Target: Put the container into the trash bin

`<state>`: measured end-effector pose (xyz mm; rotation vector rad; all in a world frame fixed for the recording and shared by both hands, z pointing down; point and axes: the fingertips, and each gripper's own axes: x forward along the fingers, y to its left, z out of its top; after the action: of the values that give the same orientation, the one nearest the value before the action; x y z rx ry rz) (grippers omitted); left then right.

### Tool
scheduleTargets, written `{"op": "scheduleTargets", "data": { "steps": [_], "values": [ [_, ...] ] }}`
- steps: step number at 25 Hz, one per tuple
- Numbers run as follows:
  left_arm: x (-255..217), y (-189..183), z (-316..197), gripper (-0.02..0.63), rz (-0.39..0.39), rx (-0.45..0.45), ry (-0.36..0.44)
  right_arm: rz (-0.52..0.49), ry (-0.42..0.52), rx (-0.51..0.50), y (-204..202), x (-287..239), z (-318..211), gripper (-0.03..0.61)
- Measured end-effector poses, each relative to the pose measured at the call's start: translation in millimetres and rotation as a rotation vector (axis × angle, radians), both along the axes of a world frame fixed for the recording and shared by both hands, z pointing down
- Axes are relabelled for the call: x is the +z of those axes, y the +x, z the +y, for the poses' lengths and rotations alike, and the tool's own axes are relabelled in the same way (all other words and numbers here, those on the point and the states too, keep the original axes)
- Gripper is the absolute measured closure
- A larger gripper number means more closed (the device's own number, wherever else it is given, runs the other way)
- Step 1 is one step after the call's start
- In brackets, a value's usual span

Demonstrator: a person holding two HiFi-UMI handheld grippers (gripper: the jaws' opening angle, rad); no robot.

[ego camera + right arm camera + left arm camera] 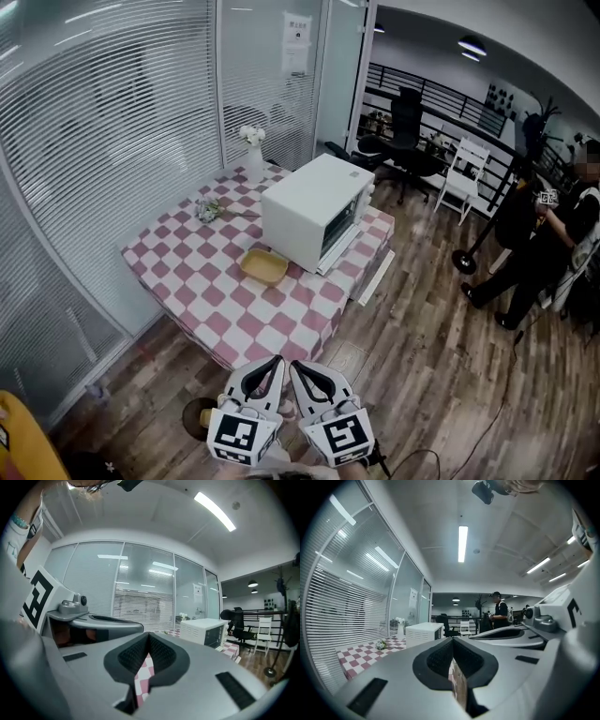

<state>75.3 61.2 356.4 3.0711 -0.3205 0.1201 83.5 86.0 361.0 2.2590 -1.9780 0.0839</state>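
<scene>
Left tongs and right tongs, bottom of frame, are clenched on nothing. The shallow yellow container lies mid-frame on the checkered table, just beside the white toaster oven. It looks like light, stiff plastic; pinching its rim seems best.

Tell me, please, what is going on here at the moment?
A person holds the left gripper and the right gripper side by side. Both are shut with nothing between the jaws, and they point toward the checkered table. The yellow container sits untouched on it, beside the white oven. Nothing has been picked up yet. Another person stands in the background.
</scene>
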Motion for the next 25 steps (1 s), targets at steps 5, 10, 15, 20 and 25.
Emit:
{"op": "scheduleTargets", "data": {
  "steps": [5,10,15,20,25],
  "values": [
    [0,0,-26,0.611,-0.020,-0.006,0.014,0.002,0.015,0.011,5,2,-26,0.586],
    [9,-1,-47,0.611,-0.037,-0.019,0.011,0.002,0.022,0.022,13,6,-46,0.586],
    [14,6,-72,0.611,-0.037,-0.064,-0.003,-0.011,0.016,-0.024,24,14,-70,0.586],
    [20,32,-100,0.611,-0.047,-0.117,-0.007,-0.018,-0.015,-0.082,52,17,-102,0.586],
    [14,79,-138,0.611,-0.033,-0.194,0.001,0.001,0.011,-0.200,91,7,-146,0.586]
  ]
}}
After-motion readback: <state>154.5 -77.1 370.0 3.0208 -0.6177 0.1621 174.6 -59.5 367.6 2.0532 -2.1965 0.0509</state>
